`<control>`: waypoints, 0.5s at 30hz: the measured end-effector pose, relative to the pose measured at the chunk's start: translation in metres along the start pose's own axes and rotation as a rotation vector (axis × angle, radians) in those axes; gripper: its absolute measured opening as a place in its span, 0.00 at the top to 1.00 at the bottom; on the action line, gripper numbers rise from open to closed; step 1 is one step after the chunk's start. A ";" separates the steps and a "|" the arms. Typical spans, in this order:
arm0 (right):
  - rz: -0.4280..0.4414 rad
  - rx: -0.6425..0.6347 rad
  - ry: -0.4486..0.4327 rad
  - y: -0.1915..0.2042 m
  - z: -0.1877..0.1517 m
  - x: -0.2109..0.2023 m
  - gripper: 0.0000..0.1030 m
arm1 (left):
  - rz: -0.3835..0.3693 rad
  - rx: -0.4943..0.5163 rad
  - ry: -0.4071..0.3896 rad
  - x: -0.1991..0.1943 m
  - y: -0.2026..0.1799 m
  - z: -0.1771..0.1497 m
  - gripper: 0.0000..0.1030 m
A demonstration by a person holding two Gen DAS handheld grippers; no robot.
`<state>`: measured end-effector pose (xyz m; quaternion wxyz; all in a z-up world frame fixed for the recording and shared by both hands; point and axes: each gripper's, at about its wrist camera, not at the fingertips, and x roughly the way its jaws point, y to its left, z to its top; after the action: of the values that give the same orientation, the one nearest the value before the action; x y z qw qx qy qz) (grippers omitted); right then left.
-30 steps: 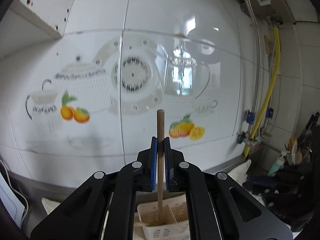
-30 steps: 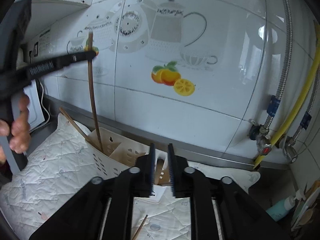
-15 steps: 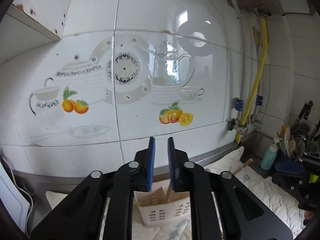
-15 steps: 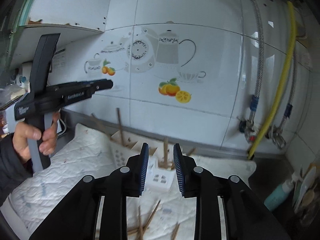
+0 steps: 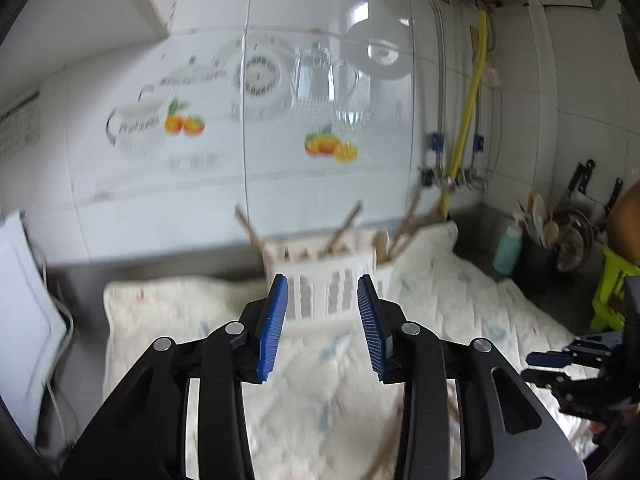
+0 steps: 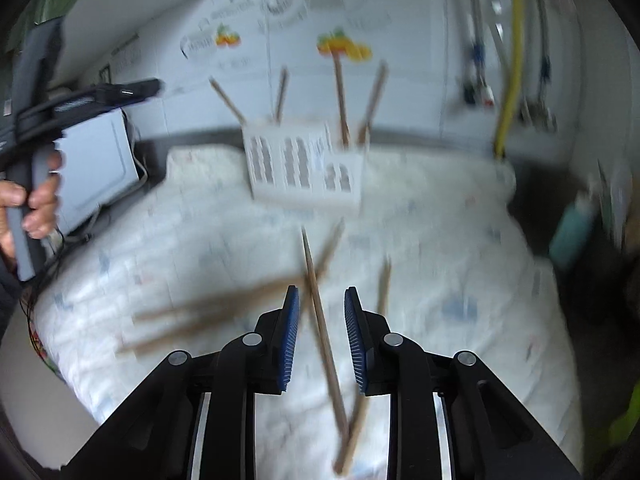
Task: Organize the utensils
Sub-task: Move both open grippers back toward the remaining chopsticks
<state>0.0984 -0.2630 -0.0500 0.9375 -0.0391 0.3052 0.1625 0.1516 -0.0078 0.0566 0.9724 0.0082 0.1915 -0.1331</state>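
**Both jaws released, sticks scattered**

Your chopstick (image 6: 320, 320) lies on the quilted mat (image 6: 440, 264), right between the spread jaws of your right gripper (image 6: 319, 336) (blurry, contact unclear). More sticks stand in the white caddy (image 6: 304, 168) behind. Your left gripper (image 5: 322, 330) is spread too, holding nothing, facing the caddy (image 5: 328, 292).

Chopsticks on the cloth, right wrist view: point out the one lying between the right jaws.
It is the long thin chopstick running lengthwise through the open right gripper; the other loose ones lie blurred off to its left and right.
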 end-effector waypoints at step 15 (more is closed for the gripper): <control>-0.011 -0.024 0.140 -0.003 -0.049 0.036 0.85 | -0.038 -0.060 0.222 -0.007 0.005 -0.113 0.64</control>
<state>0.0990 -0.2640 -0.1107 0.9142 -0.0631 0.3677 0.1580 0.1046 0.0068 -0.0453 0.9423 -0.0097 0.3020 -0.1439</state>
